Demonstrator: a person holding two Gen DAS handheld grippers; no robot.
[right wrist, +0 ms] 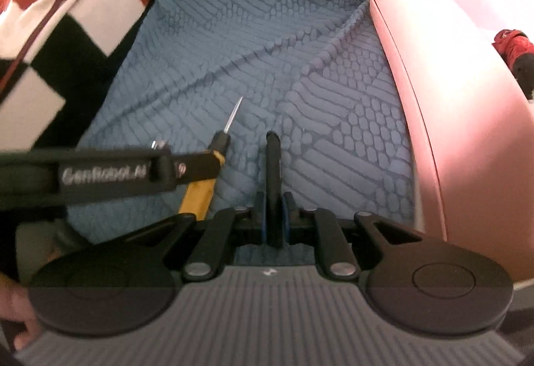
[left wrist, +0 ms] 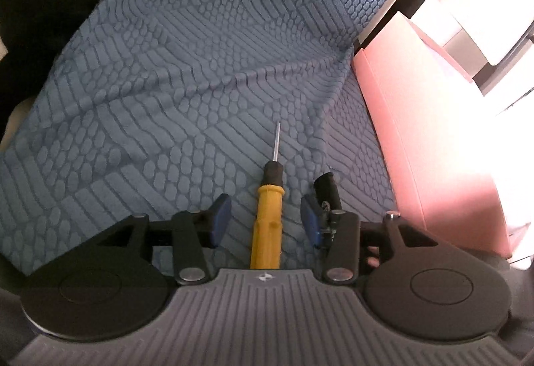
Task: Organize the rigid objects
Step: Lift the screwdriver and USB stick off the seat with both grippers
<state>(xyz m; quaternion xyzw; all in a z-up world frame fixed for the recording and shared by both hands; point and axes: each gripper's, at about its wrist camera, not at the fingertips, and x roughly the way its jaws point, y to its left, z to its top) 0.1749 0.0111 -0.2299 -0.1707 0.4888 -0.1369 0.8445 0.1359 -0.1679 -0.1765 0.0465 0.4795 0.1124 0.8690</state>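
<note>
A yellow-handled screwdriver [left wrist: 267, 216] with a black collar and thin metal shaft lies on the blue patterned cloth [left wrist: 187, 72]. My left gripper [left wrist: 265, 221] is open, its blue pads on either side of the handle without touching it. The screwdriver also shows in the right wrist view [right wrist: 203, 186], partly behind the left gripper's arm [right wrist: 110, 174]. My right gripper [right wrist: 274, 219] is shut on a narrow black object [right wrist: 273, 172] that sticks forward from the pads. That black object [left wrist: 327, 187] shows just right of the left gripper's right finger.
A pink box [right wrist: 444, 99] stands on the right, close to both grippers; a red and black object [right wrist: 515, 45] lies inside it. A checkered red, white and black cloth [right wrist: 56, 25] lies at the left. Blue cloth [right wrist: 253, 42] stretches ahead.
</note>
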